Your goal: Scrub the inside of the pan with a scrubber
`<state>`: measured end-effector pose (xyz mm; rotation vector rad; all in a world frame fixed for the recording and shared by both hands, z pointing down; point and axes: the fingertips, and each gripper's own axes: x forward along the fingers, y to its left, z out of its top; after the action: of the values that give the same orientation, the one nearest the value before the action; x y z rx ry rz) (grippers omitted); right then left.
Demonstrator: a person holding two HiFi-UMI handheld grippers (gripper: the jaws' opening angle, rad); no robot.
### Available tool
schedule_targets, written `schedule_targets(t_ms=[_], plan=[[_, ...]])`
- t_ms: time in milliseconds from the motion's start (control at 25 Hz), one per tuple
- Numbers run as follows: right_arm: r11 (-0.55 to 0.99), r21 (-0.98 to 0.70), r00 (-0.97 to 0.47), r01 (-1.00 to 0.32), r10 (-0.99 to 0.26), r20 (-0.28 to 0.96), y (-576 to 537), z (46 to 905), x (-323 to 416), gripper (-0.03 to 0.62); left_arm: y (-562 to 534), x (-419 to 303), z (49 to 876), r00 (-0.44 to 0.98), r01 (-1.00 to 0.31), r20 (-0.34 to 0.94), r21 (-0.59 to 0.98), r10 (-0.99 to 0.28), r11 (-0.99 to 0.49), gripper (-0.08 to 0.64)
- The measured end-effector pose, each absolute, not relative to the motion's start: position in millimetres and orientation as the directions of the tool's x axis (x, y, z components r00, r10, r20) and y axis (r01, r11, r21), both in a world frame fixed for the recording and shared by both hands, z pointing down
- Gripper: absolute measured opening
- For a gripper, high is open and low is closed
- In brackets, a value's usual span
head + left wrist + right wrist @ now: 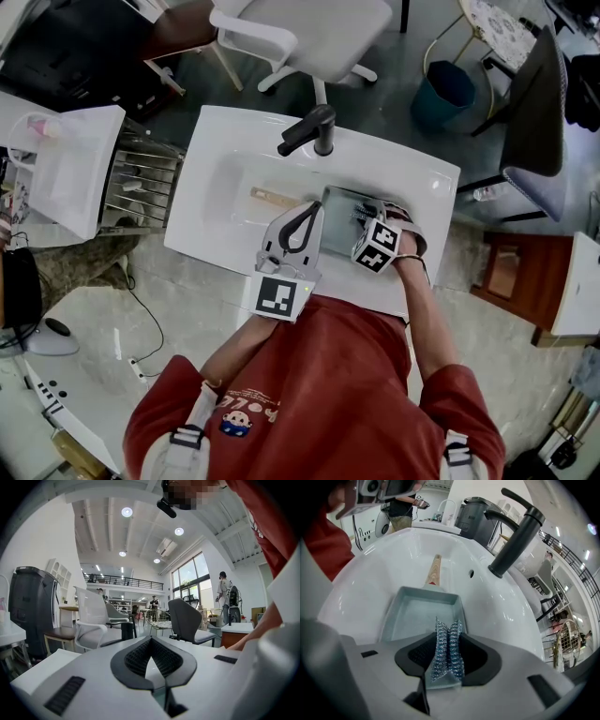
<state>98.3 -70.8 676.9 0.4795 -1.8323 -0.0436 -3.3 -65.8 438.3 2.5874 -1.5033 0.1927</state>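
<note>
Right gripper (449,641) | jaws clamped on crinkled silver steel-wool scrubber (448,654), held over the pan's inside, ready to scrub | square grey metal pan (423,613), wooden handle (434,571), lying mid white sink basin (370,573) | left gripper (150,641) pinched together, empty, raised at near rim, likely kept clear

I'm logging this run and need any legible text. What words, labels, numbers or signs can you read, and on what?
Red shirt: a chest print of a few letters with a cartoon, upside down here, too small to read.
Marker cubes: black-and-white squares only, no letters.
Pan, scrubber, sink, tap: no print shows.
</note>
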Motion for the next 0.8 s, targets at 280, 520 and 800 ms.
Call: schedule_targets(t_ms=[280,520,800], plan=[[0.948,0.143,-0.312,-0.286,-0.233,0.921,-38,661,72,0.166,-64,-6,444,0.482,-0.875,0.188,0.057,-0.856,-0.48,0.014],[0.961,0.035,-0.359,-0.274,-0.137,0.923,-14,669,47,0.166,-63,-13,445,0.469,-0.882,0.192,0.058,-0.862,-0.467,0.014],[0.96,-0.049,-0.371,-0.274,-0.059,0.927,6,686,38,0.166,-59,-19,450,0.461,-0.886,0.203,0.054,-0.864,-0.46,0.014]])
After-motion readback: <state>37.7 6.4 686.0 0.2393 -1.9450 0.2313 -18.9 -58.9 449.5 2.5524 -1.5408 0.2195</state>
